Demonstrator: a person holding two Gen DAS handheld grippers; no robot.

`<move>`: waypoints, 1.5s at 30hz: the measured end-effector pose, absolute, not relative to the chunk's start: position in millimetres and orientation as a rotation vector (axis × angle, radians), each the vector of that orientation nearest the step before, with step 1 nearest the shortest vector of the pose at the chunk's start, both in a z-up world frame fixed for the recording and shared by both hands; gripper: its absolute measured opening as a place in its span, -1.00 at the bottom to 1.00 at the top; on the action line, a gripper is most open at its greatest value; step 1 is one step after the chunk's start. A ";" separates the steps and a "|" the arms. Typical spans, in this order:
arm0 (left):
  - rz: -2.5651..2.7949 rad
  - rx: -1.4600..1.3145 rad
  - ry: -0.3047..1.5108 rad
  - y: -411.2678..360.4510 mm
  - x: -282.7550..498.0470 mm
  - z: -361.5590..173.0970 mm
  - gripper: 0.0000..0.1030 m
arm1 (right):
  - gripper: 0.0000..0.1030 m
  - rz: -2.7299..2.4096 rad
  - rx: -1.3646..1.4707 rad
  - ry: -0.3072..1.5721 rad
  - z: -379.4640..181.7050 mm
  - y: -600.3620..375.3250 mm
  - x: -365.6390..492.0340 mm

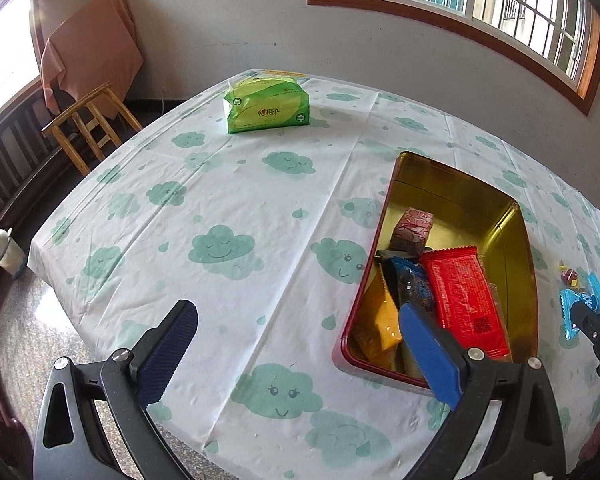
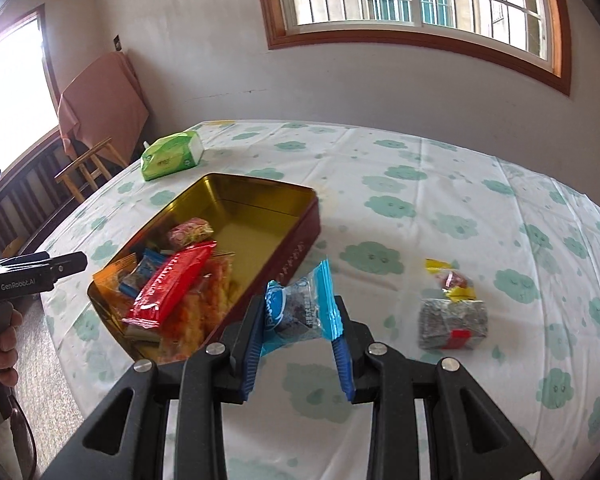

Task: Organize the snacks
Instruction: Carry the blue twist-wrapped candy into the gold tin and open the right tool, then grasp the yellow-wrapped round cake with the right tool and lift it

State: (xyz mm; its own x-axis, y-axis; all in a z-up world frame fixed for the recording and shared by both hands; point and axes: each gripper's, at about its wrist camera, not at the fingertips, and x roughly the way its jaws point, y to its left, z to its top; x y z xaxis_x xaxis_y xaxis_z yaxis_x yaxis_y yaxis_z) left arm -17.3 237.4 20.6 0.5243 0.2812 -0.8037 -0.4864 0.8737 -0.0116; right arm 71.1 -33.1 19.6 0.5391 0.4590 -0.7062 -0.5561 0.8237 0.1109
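- The right gripper (image 2: 296, 320), black with blue ribbed pads, pinches a blue-and-clear plastic snack packet (image 2: 300, 308) between its fingers, the packet lifted clear of the table's white cloth printed with green clouds (image 2: 440, 200).
- Just to the left of that gripper sits the open rectangular tin (image 2: 300, 236), red outside and gold inside, its near long wall beside the held packet.
- Inside the tin, ahead and left of the right gripper, lie a long red wrapper (image 2: 172, 284), an orange packet (image 2: 114, 276), a blue packet (image 2: 148, 266), a small pink patterned block (image 2: 190, 232) and a clear bag of orange crisps (image 2: 212, 300); the tin's far half is bare gold.
- To the right of the right gripper, on the cloth, rest a silver foil-wrapped block with a red tab (image 2: 452, 322) and, just beyond it, a small clear sweet packet with yellow ends (image 2: 450, 280).
- The left gripper (image 1: 296, 344) hangs with its jaws spread wide and opening, nothing between them but the cloth; its right finger (image 1: 428, 352) overlaps the near end of the tin in the left wrist view.
- Far ahead of the left gripper a green pack of tissues (image 1: 266, 104) stands on the cloth.
- A person's hand (image 2: 2, 344) grips the left tool's handle at the left edge of the right wrist view.
- Beyond the table's left corner stands a wooden stool (image 1: 86, 128), and a peach cloth (image 1: 92, 48) hangs by the wall.
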 end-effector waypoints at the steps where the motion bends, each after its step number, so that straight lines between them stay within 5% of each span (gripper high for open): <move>1: 0.471 -0.248 0.911 240.3 -19.3 20.1 0.94 | -0.38 0.619 -0.144 0.799 19.2 -24.6 69.6; 38: 0.491 -0.244 0.958 255.6 -32.4 4.5 0.94 | -0.34 0.764 -0.220 0.907 -16.2 59.3 54.0; 45: 0.477 -0.223 0.956 248.0 -30.3 8.5 0.94 | -0.04 0.752 -0.204 0.875 -5.9 51.9 54.4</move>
